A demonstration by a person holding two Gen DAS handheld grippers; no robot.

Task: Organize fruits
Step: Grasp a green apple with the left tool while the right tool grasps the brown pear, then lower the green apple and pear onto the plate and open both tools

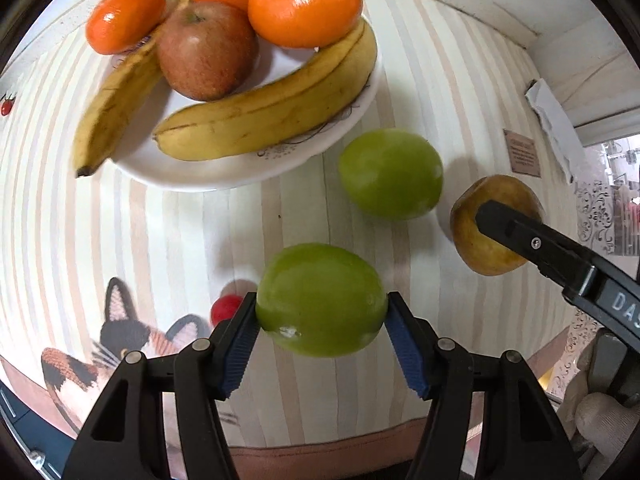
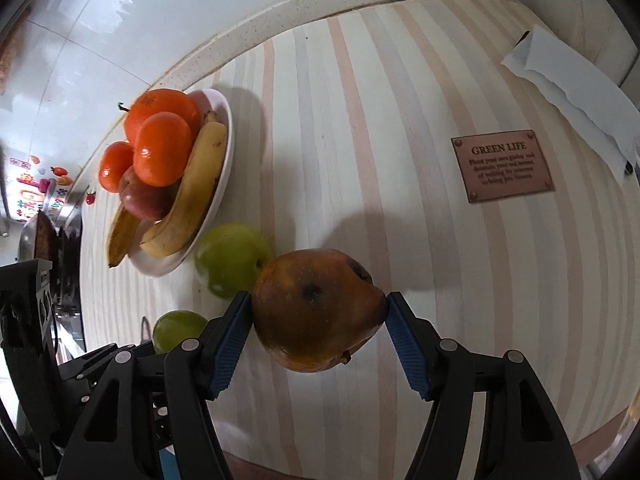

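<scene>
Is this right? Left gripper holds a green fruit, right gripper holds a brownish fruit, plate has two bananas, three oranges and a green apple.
One error: the apple on the plate is red, not green, as the left wrist view shows. The rest stands: left gripper holds a green fruit, right gripper a brownish fruit.

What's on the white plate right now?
On the white plate are three oranges, a red apple and two bananas, one hanging over the rim. The fruit hides most of the plate's centre, so anything beneath cannot be seen.
</scene>
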